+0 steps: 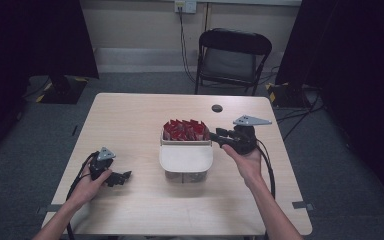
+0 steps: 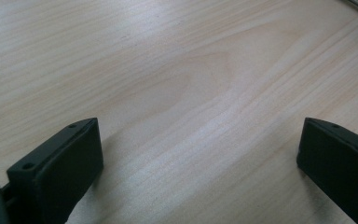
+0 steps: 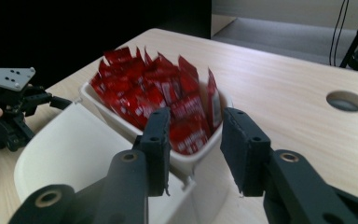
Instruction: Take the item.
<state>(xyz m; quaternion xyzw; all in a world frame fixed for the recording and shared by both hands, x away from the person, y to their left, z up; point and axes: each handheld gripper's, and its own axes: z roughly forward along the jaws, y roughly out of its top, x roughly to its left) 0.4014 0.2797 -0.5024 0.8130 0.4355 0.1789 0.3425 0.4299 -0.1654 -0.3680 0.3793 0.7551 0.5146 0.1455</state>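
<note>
Right gripper (image 1: 215, 136) positioned at the 3 o'clock edge of the white container (image 1: 186, 159), jaws pointing toward 9 o'clock. Jaws partly spread, pinching nothing. In the right gripper view, right gripper (image 3: 193, 140) aligned on the near rim of the white container (image 3: 65, 154), one jaw inside the rim line and one outside, apart from the wall as far as can be judged. Red sachets (image 3: 161, 100) packed upright in the rear compartment, directly ahead of the jaw tips, at 12 o'clock in that view. Nearest sachets close to the inner jaw; contact cannot be confirmed.

Red sachets (image 1: 185, 130) located at the 12 o'clock end of the container on the table (image 1: 130, 115), near table centre. Front compartment at the 6 o'clock end, pale and shallow, contents not discernible. Long axis of the container running 12 to 6 o'clock; sachet row running 9 to 3 o'clock, across the line of the right jaws.

Left gripper (image 1: 125, 176) resting low at 8 o'clock from the container, well apart from it, jaws pointing toward 3 o'clock. Left gripper (image 2: 200, 158) spread wide over bare table (image 2: 177, 70), holding nothing.

Right hand clearly nearer the sachets. Judged next move: short advance toward 9 o'clock over the rim, then closure on one sachet edge. Risk judged: jaw closing on the container wall instead of a sachet.
</note>
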